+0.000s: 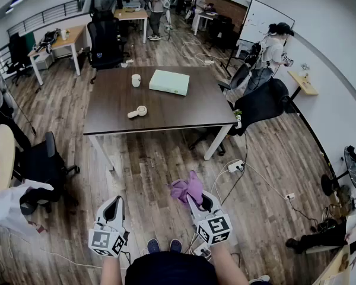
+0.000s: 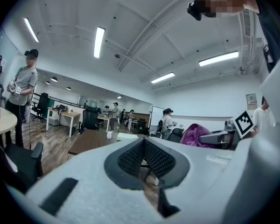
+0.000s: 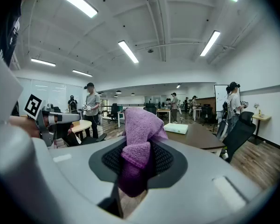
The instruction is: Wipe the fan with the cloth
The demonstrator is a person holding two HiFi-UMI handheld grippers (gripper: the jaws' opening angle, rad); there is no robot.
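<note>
A small white fan point(image 1: 138, 111) lies on the dark brown table point(image 1: 184, 108), well ahead of both grippers. My right gripper point(image 1: 196, 200) is shut on a purple cloth point(image 1: 187, 189), which bunches up above the jaws in the right gripper view as the cloth point(image 3: 139, 129). My left gripper point(image 1: 115, 202) is shut with nothing in it; in the left gripper view its jaws meet with no gap showing. Both grippers are held low over the wooden floor, side by side, pointing toward the table. From the left gripper view the cloth point(image 2: 193, 134) shows off to the right.
A white cup point(image 1: 136, 80) and a pale green box point(image 1: 169, 82) also sit on the table. Black office chairs stand at the right point(image 1: 264, 103) and the left point(image 1: 44, 162). A power strip point(image 1: 235, 166) and cables lie on the floor. People stand at the back and right.
</note>
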